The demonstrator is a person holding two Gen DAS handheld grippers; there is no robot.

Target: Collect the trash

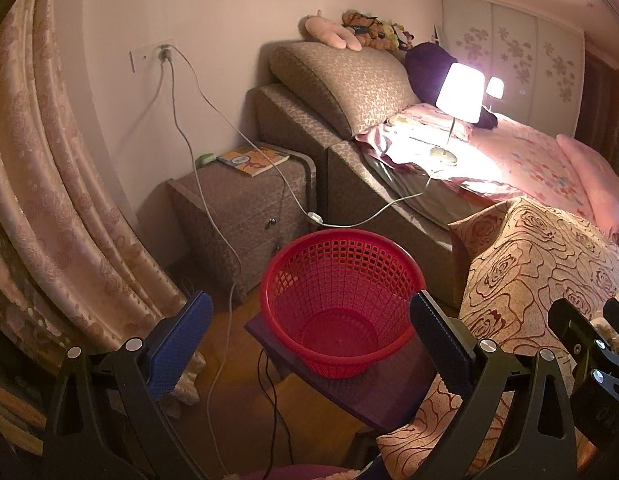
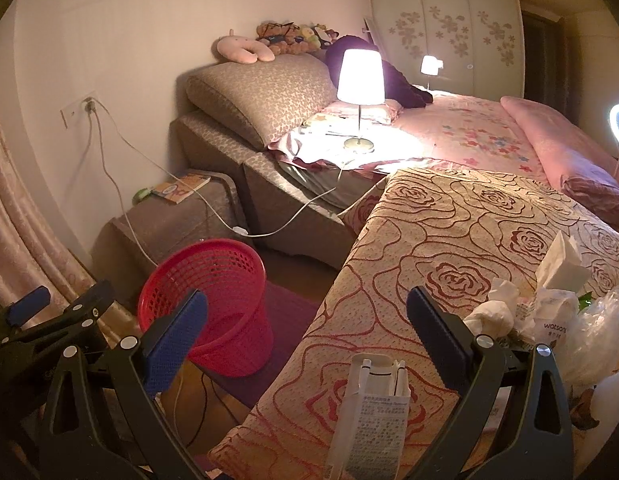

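A red mesh basket (image 1: pixel 341 304) (image 2: pixel 213 300) stands on a purple stool (image 1: pixel 373 392) beside the bed, and its bottom shows nothing inside. My left gripper (image 1: pixel 313 340) hovers open just above and before it. My right gripper (image 2: pixel 307 340) is open over a table covered in rose-patterned cloth (image 2: pixel 449 240). A white printed carton (image 2: pixel 369 412) lies on the cloth low between the right gripper's fingers, not pinched. Crumpled tissues (image 2: pixel 493 308), a white Watsons pack (image 2: pixel 553 320) and a clear plastic bag (image 2: pixel 597 332) are piled to the right of that gripper.
A lit lamp (image 2: pixel 359 80) stands on the bed, and its white cord (image 1: pixel 213 208) runs from a wall socket past the nightstand (image 1: pixel 245 208) to the floor. Another dark cable (image 1: pixel 269 400) lies by the stool. Curtains (image 1: pixel 49 200) hang on the left.
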